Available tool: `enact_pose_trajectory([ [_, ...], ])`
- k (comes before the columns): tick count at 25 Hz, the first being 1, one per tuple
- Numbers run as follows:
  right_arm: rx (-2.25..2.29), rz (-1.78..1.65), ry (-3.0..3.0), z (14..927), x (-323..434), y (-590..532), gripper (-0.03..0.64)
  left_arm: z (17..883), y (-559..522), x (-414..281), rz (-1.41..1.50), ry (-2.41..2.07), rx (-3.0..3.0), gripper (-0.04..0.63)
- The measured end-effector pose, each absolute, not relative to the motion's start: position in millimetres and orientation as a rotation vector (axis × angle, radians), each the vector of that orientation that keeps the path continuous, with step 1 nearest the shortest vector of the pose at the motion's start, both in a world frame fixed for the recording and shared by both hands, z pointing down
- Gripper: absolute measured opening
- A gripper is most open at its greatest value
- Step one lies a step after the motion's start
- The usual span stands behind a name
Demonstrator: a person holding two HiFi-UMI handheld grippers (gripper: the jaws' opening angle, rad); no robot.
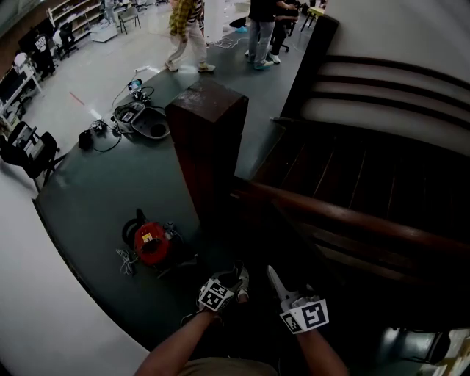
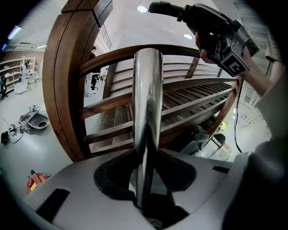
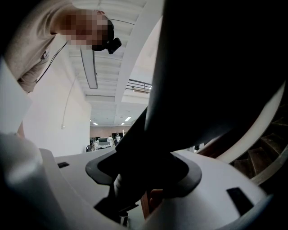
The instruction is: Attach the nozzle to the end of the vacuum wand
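Note:
In the left gripper view a shiny chrome vacuum wand runs up from between the jaws of my left gripper, which is shut on it. My right gripper shows at the upper right of that view, shut on a black nozzle whose tip points left, above the wand's end and apart from it. In the right gripper view the black nozzle fills the space between the jaws of my right gripper. Both grippers, left and right, sit low in the head view, side by side.
I stand by a dark wooden newel post and a curved handrail over stairs. Below on the floor lie a red vacuum body, cables and other gear. Several people stand far off.

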State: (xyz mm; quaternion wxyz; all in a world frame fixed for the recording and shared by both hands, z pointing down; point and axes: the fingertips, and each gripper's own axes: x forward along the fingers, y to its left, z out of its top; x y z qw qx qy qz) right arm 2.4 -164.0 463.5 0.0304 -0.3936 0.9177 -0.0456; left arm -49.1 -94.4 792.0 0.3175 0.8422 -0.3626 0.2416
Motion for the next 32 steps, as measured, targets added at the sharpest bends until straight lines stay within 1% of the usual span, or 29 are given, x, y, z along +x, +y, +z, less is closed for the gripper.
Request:
enact_pose_trajectory([
  [7, -1.142, -0.108, 2.898, 452.2, 4.8, -111.7, 0.268, 776.8, -25.2, -32.3, 0.683, -0.932, 2.276, 0.153],
  [12, -1.014, -0.116, 2.984, 460.5, 11.3, -77.0, 0.268, 775.5, 16.0, -3.7, 0.739, -0.935, 2.295, 0.153],
  [20, -0.805, -0.161, 3.104, 488.1, 34.6, -31.4, 0.268, 772.2, 60.5, 43.2, 0.842, -0.957, 2.301, 0.153],
  [24, -0.728, -0.171, 3.184, 518.8, 47.6, -15.4, 0.268, 774.1, 68.4, 69.3, 0.881, -0.946, 2.329, 0.153],
  [32, -0.699, -0.153, 3.29, 569.9, 56.7, 17.1, 0.267, 786.5, 88.7, 89.8, 0.917, -0.965, 2.325, 0.153],
])
